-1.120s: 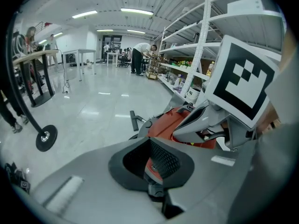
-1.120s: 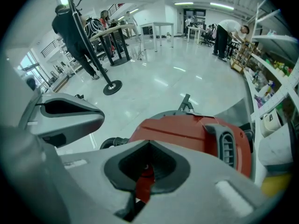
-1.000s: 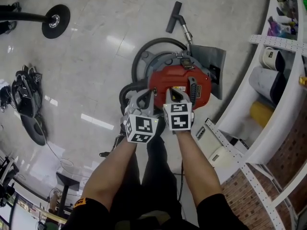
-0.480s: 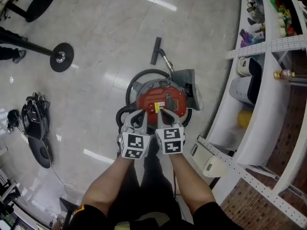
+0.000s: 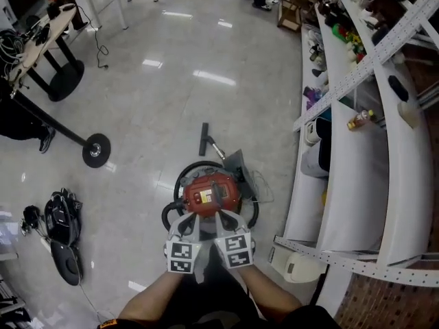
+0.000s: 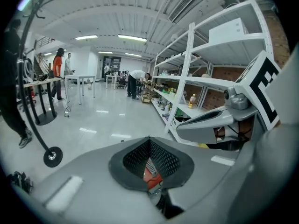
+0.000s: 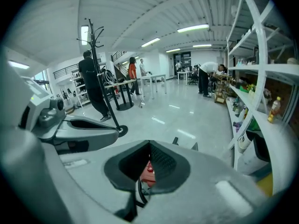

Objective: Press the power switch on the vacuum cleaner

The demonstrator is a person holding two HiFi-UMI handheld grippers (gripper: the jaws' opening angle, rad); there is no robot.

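Note:
The red-topped vacuum cleaner (image 5: 211, 194) stands on the pale floor straight below me, its black hose (image 5: 180, 181) looped around it and its nozzle (image 5: 204, 137) lying beyond. My left gripper (image 5: 186, 225) and right gripper (image 5: 229, 222) hover side by side over the canister's near edge, well above it. Both are shut with nothing held. In the left gripper view a slice of the red vacuum cleaner (image 6: 150, 177) shows through the shut left gripper (image 6: 149, 139). The right gripper (image 7: 149, 143) frames the same red vacuum cleaner (image 7: 148, 175). I cannot make out the power switch.
White shelving (image 5: 357, 149) with bottles and bins runs along the right. A white appliance (image 5: 295, 266) sits at its foot. A coat stand's round base (image 5: 96, 149) and a black bundle of gear (image 5: 62, 218) lie on the floor to the left. People stand far off.
The head view has pulled up and back, so the vacuum cleaner looks much smaller and farther below. The two grippers stay shut and side by side over its near edge.

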